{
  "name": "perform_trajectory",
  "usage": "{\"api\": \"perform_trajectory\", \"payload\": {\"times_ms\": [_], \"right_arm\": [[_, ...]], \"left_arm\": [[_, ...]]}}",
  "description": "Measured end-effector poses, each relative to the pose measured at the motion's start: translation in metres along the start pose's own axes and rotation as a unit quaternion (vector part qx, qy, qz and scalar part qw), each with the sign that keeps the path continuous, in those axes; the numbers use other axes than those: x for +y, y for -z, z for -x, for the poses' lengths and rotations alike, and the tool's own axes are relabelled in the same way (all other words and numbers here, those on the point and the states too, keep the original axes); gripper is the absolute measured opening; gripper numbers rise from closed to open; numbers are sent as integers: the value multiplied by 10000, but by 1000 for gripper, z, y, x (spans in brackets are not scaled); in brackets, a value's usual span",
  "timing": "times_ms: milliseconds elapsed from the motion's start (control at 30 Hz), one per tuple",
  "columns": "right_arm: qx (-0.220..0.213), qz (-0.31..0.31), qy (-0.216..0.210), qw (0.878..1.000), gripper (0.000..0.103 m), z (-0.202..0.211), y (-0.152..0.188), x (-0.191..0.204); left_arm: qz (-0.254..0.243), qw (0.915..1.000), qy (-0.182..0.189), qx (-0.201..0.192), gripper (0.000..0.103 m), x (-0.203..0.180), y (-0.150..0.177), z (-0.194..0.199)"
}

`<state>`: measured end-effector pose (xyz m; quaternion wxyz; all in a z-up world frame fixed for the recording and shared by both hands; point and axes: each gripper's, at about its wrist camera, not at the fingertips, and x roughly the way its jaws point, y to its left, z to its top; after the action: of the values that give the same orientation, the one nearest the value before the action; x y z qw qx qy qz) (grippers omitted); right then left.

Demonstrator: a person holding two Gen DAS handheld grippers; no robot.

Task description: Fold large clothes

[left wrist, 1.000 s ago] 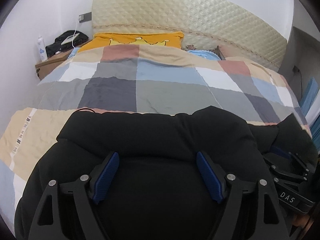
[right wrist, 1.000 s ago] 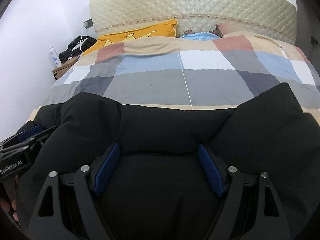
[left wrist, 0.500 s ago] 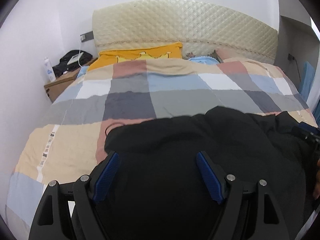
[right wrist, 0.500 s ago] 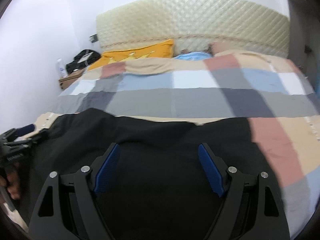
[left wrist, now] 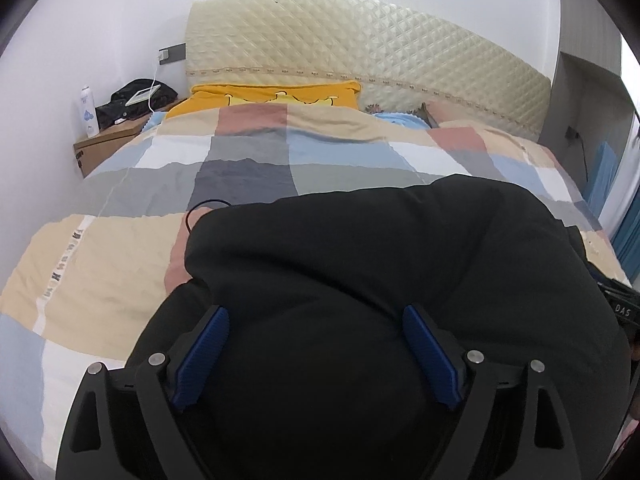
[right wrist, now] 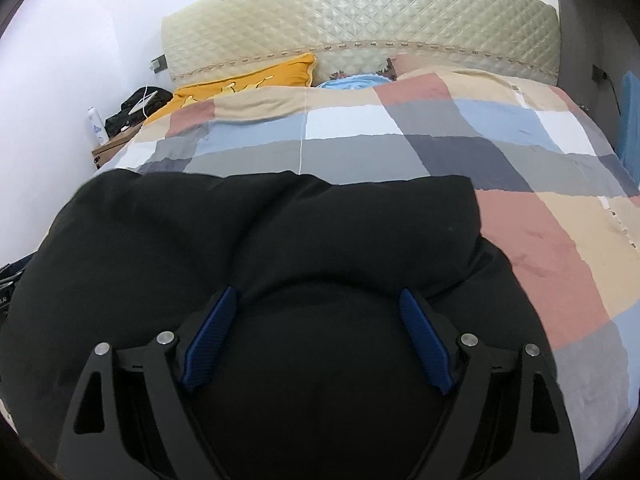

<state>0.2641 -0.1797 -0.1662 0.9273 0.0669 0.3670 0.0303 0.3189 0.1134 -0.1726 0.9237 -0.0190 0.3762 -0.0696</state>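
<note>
A bulky black garment (left wrist: 380, 280) lies heaped on the checked quilt (left wrist: 248, 168) at the bed's foot — folded thick. The left gripper (left wrist: 316, 344) has just been opening; its jaws stand spread with black cloth bulging between them. The right gripper (right wrist: 316, 328) (likewise just widening) straddles the same cloth. A yellow pillow (left wrist: 276, 96) sits at twelve o'clock.
</note>
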Motion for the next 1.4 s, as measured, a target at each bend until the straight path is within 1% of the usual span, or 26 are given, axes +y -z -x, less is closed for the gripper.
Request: {"api": "perform_trajectory", "payload": {"times_ms": [67,133,167,233,267,300,333,400,467,500,567,633,667,733,800,867,967,1000,1033,1133,1233,1300,1400], "right_arm": [[-29,-30,24,10000,84,-1,2,-1],[-24,-41,82,10000,84,2,3,0],[-19,-40,111,9999,84,4,2,1],[-148,-102,240,9996,84,16,0,0],[-227,-125,288,9992,85,25,-1,0],[-318,-142,302,9989,85,37,-4,0],[-382,-146,288,9988,85,45,-6,0],[-581,-159,224,9979,85,73,-14,3],[-845,-147,162,9962,85,107,-24,8],[-1028,-128,111,9946,85,131,-30,12],[-1245,-125,-11,9921,85,162,-38,18],[-1509,-93,-183,9883,85,202,-48,26],[-1629,-47,-198,9864,85,223,-52,31],[-1827,12,-241,9829,85,254,-58,40],[-2040,90,-339,9783,86,291,-66,50],[-2216,170,-356,9743,86,324,-70,61],[-2579,329,-523,9642,91,373,-68,74],[-2662,363,-554,9616,93,383,-67,77],[-2800,398,-594,9573,94,401,-64,82],[-3019,426,-619,9504,100,432,-54,93],[-3075,534,-671,9477,103,454,-40,104],[-3060,615,-704,9474,103,463,-28,110],[-2952,588,-729,9508,103,466,-6,116]], "left_arm": [[48,10000,28,-3,89,1,0,0],[55,10000,-20,-3,89,0,-1,3],[47,10000,-86,1,89,-1,-2,5],[-99,9992,-376,-40,89,-6,-8,15],[-169,9984,-527,-131,89,-10,-11,23],[-190,9979,-567,-255,89,-12,-15,33],[-153,9977,-527,-404,89,-14,-19,47],[-13,9978,-342,-574,89,-16,-31,74],[70,9968,-291,-747,89,-21,-44,103],[82,9960,-266,-852,89,-24,-51,120],[74,9941,-110,-1077,89,-32,-64,153],[83,9928,-54,-1195,89,-40,-78,185],[79,9920,-15,-1259,89,-44,-83,201],[31,9904,-15,-1383,89,-52,-90,228],[-66,9892,-170,-1454,89,-62,-96,260],[-153,9887,-122,-1488,89,-70,-100,291],[-91,9857,91,-1681,89,-79,-98,343],[-89,9848,148,-1730,89,-84,-98,355],[-96,9834,225,-1799,89,-87,-95,370],[-71,9774,460,-2062,89,-96,-82,402],[-59,9749,624,-2137,89,-103,-64,421],[-95,9741,591,-2183,89,-108,-53,428],[-86,9741,557,-2192,89,-114,-36,432]]}}
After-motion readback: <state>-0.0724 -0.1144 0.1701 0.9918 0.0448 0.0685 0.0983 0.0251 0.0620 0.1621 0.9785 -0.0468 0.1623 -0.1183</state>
